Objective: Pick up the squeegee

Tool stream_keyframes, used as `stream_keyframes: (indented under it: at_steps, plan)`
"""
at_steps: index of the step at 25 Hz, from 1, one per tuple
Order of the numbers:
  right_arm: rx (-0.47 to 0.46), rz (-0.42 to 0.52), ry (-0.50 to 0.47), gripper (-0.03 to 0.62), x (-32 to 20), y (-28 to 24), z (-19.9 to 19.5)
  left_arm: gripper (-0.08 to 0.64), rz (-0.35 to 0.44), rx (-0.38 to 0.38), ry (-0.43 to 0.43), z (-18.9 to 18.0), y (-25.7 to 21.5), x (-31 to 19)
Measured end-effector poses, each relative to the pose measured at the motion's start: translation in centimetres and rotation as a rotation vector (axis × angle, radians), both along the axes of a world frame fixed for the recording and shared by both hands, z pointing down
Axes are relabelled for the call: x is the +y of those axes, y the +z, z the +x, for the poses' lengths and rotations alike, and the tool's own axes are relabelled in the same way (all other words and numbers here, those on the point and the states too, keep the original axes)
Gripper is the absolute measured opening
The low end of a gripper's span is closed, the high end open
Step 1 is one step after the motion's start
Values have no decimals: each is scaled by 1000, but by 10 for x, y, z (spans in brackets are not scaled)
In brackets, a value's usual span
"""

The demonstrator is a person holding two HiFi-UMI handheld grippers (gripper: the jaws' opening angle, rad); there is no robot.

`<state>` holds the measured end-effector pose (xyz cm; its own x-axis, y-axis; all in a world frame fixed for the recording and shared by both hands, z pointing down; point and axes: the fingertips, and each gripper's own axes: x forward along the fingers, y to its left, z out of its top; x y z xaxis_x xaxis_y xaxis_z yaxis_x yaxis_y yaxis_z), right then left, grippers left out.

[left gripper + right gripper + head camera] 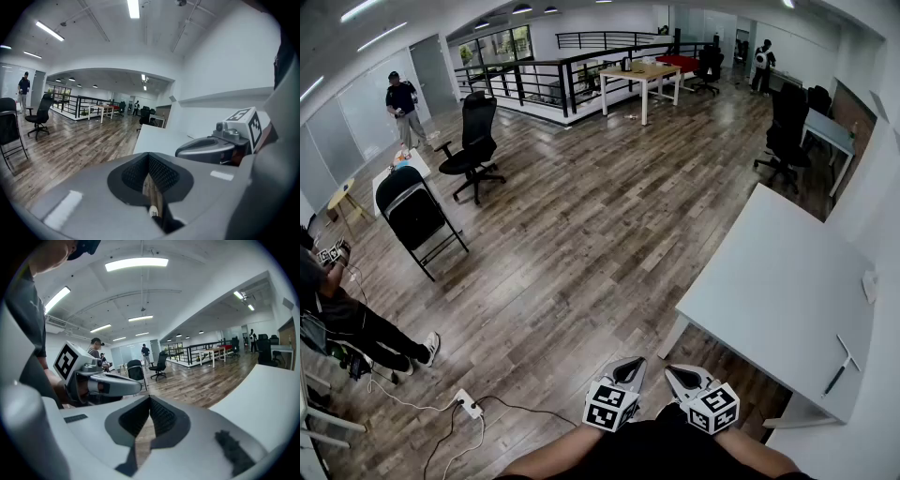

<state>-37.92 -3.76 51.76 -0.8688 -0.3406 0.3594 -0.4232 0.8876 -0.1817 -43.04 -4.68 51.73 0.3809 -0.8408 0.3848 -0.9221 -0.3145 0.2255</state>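
The squeegee [842, 365] lies on the white table [778, 281] near its front right corner, its dark handle pointing toward me. Both grippers hang low in front of my body, over the wooden floor and left of the table. In the head view my left gripper [635, 362] and my right gripper [673, 370] sit side by side, well apart from the squeegee. The left gripper [149, 165] has its pads together with nothing between them. The right gripper [150, 404] is also shut and empty. Neither gripper view shows the squeegee.
A folding chair [417, 217] and an office chair [475, 141] stand on the floor at the left. A power strip [469, 404] with cables lies near my feet. A person sits at the far left [337, 309]. A wooden table [640, 75] stands far off.
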Motion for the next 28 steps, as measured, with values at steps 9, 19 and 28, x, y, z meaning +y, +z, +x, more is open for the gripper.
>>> stream_keyframes:
  at_steps: [9,19,28]
  plan:
    - [4,-4,58,6,22,3,9,8,-20,-21,74,6,17,20]
    - [23,-17,200,6,34,2,46,6,-28,9,228,50,20,27]
    - [42,16,213,6,36,-4,50,6,-14,3,269,58,15,22]
